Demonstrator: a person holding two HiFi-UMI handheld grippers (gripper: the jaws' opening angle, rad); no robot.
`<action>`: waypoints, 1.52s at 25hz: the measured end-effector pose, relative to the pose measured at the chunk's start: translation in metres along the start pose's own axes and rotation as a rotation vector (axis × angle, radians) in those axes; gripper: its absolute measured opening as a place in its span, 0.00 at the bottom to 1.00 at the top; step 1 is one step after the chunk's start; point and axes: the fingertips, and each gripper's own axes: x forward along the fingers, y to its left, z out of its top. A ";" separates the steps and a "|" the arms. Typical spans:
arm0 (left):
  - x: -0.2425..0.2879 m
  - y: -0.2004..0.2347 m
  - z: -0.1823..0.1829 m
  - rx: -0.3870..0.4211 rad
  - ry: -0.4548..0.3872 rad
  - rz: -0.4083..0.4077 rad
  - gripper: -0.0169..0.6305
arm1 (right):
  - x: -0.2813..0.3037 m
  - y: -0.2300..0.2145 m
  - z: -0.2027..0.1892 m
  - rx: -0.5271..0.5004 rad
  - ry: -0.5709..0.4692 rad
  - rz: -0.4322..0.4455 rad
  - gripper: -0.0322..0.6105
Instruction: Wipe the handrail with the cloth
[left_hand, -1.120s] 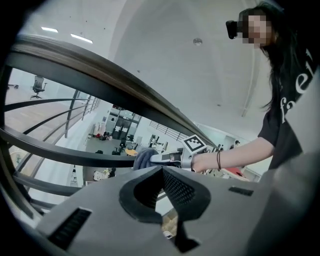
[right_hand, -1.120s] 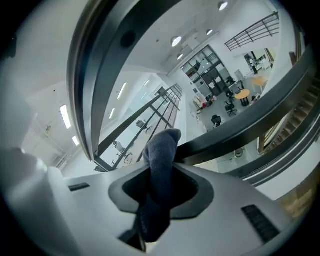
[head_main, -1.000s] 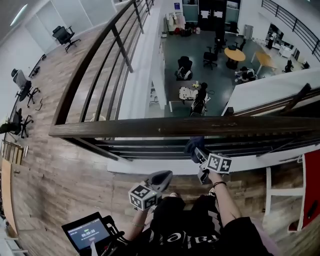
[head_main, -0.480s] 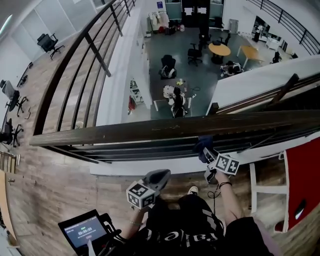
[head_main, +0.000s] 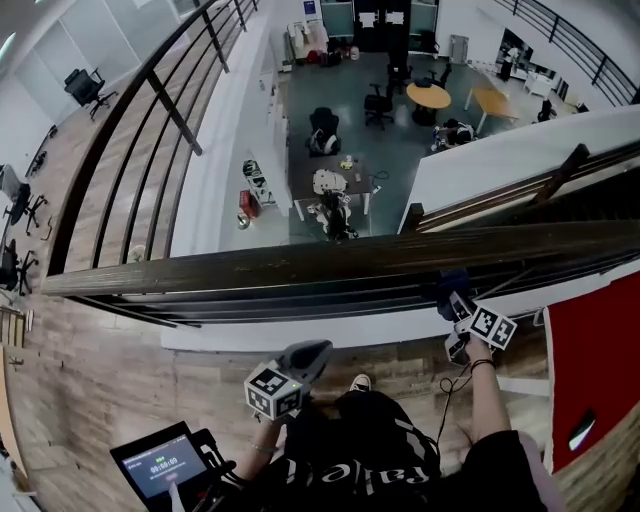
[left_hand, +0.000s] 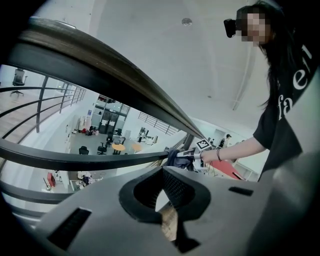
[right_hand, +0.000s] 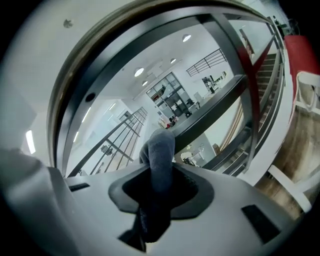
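The dark wooden handrail (head_main: 300, 262) runs across the head view, with black bars beneath it. My right gripper (head_main: 455, 300) is shut on a dark blue-grey cloth (head_main: 451, 283). It holds the cloth against the bars just under the top rail, right of centre. In the right gripper view the cloth (right_hand: 159, 152) sticks up from between the shut jaws of that gripper (right_hand: 157, 185), with the handrail (right_hand: 100, 50) arching above. My left gripper (head_main: 308, 354) hangs lower, near my body, shut and holding nothing. In the left gripper view, beyond that gripper (left_hand: 162, 192), are the cloth (left_hand: 175, 158) and the handrail (left_hand: 100, 70).
Beyond the railing is a drop to an office floor (head_main: 350, 130) with desks and chairs. A screen on a stand (head_main: 162, 465) sits at the lower left. A red panel (head_main: 590, 360) stands at the right. Wooden flooring (head_main: 100, 370) lies under me.
My right gripper has slid to the right along the railing with the cloth. The left gripper has stayed low in about the same place.
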 end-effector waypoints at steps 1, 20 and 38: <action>0.001 0.001 0.002 -0.001 -0.003 0.007 0.03 | -0.005 -0.012 0.012 0.001 -0.011 -0.019 0.19; -0.015 0.024 -0.007 -0.029 0.053 0.125 0.03 | -0.065 -0.147 0.124 0.070 -0.140 -0.204 0.19; -0.092 0.046 -0.062 -0.032 0.038 0.097 0.03 | 0.005 0.047 -0.148 0.075 0.110 0.109 0.19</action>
